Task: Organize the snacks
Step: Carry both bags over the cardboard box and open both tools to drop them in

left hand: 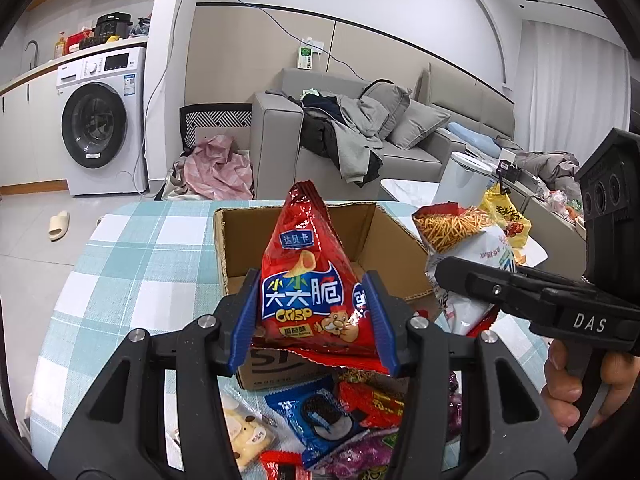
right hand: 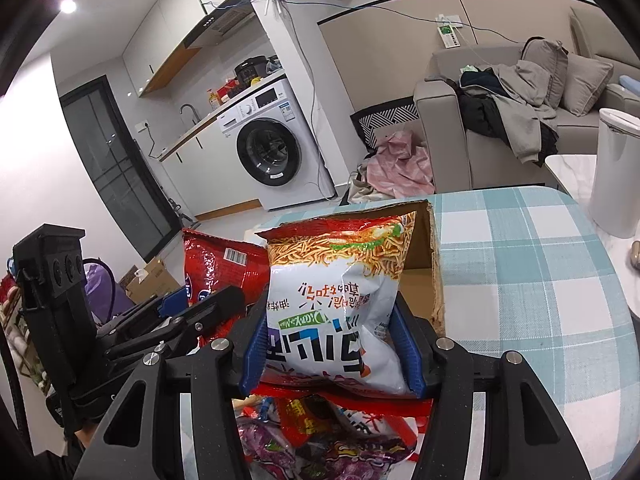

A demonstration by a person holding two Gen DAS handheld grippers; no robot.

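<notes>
My left gripper [left hand: 314,320] is shut on a red crisp bag [left hand: 308,280] and holds it upright above the near edge of an open cardboard box [left hand: 376,236]. My right gripper [right hand: 332,344] is shut on a white noodle-snack bag [right hand: 332,300], held upside down in front of the same box [right hand: 434,264]. In the left wrist view the noodle-snack bag [left hand: 464,248] and the right gripper [left hand: 472,280] are at the right of the box. In the right wrist view the red crisp bag [right hand: 224,268] and the left gripper [right hand: 188,304] are at the left.
The box stands on a table with a blue-checked cloth [left hand: 132,264]. A pile of loose snacks lies on the near side of the box: a blue cookie pack [left hand: 320,412], red packs [left hand: 372,400], purple packs [right hand: 264,444]. A white bin [right hand: 616,172] stands at the right; a sofa [left hand: 360,140] is behind.
</notes>
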